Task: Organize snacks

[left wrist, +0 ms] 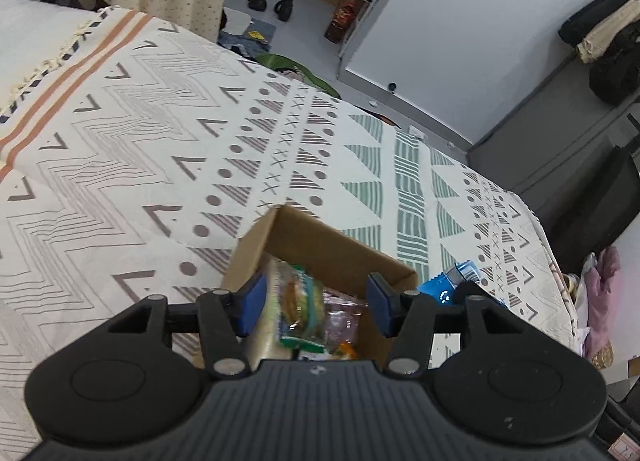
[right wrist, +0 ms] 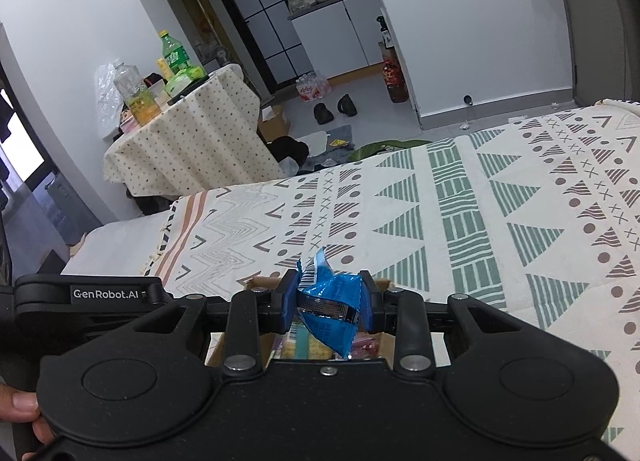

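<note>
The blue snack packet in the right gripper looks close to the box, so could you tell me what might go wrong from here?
1. The right gripper pinches the blue packet crumpled, so it may slip or snag on release.
2. The cardboard box already holds snacks; the packet could land on the rim and fall onto the patterned blanket.
3. The open left gripper hovers over the box and could collide.

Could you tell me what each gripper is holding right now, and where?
The right gripper pinches a blue snack packet across its crumpled middle; the left gripper holds nothing.
</note>
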A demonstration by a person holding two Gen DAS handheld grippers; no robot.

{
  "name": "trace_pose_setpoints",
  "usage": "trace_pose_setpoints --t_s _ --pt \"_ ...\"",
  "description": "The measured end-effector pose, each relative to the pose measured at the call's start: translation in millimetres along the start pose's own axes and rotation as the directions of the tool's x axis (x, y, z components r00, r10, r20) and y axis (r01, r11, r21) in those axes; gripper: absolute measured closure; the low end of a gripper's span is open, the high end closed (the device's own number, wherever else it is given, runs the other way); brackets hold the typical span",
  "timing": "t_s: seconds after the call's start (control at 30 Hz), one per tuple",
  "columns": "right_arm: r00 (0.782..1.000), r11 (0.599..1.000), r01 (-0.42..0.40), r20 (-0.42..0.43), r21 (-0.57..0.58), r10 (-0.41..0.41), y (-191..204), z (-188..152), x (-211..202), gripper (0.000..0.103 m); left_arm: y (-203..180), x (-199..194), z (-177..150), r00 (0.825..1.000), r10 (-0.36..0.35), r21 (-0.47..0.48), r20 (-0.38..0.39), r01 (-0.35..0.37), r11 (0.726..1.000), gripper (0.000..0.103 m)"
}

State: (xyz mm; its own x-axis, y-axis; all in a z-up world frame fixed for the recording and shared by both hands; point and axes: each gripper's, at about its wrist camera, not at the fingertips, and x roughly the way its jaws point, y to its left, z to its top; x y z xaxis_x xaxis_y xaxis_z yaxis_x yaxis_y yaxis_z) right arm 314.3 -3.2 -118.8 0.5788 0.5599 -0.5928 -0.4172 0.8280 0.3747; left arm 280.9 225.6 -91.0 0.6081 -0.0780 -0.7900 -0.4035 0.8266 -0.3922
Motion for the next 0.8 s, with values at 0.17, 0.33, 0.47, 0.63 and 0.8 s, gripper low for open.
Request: trace_pose_setpoints --t_s 0.17,0.33,0.47,0.63,0.8 --pt "1.0 1.0 -0.009 -0.028 -0.004 0.009 8.8 -0.1 1.1 0.061 9.8 -7.2 -1.4 1.0 0.025 -0.018 0.002 -0.025 1.0 0.042" --pt "1.0 1.0 0.004 -0.011 0.022 -0.004 1.1 0.5 -10.7 0.05 9.3 -15.8 -3.2 0.999 0.052 -0.019 0.003 -0.052 0.998 0.026" --pt "1.0 0.999 0.022 0.0 0.046 -0.022 -7.3 -0.3 -22.8 0.048 4.6 -19.4 -6.3 0.997 0.072 -0.006 -0.003 -0.072 0.997 0.019" --pt "0.999 0.997 0.037 0.01 0.068 -0.038 -16.3 -3.0 -37.3 0.044 -4.6 -25.9 -14.9 0.996 0.087 0.018 -0.006 -0.087 0.996 0.016" --pt "0.999 0.996 0.046 0.014 0.076 -0.047 -22.0 -7.4 -52.0 0.039 -13.9 -36.3 -24.2 0.996 0.092 0.047 0.009 -0.092 0.995 0.01"
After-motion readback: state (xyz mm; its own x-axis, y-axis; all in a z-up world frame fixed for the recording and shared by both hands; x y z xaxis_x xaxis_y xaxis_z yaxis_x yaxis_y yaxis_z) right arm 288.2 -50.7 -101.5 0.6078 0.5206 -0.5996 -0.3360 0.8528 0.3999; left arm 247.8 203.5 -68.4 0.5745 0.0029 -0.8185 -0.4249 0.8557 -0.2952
